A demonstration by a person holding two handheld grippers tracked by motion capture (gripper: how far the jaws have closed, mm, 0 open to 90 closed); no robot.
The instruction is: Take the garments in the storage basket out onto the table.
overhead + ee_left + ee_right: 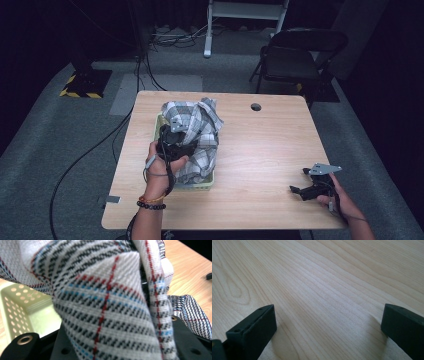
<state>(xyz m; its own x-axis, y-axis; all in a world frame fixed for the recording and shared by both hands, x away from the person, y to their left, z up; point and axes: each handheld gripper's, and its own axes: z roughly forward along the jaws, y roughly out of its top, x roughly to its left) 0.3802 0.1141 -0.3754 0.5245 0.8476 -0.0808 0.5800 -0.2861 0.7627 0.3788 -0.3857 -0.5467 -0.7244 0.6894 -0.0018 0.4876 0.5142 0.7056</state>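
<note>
Dark grey carpet surrounds a pale wooden tabletop (260, 150) at the middle of the high view, with a black chair (300, 55) at the upper right and black cables trailing across the floor at the left. On the left half of the tabletop sits a pale green perforated basket (205, 182), and a checked cloth (197, 127), white with black, blue and red lines, is heaped in and over it. The left tongs (172, 142) are at the centre left of the high view, on top of the cloth, held by the person's left hand (162, 167), whose wrist carries bead bracelets. In the left gripper view the cloth (107, 302) runs up from between the black jaws at the bottom edge, so the left tongs are clamped on a fold of it; the basket's holed wall (25, 305) shows at the lower left, and bare wood at the upper right. The right tongs (305, 182) lie low at the lower right of the high view, in the right hand (337, 200), well apart from the basket. In the right gripper view their two jaws stand wide, with bare wood grain (324, 290) between them and nothing held.
</note>
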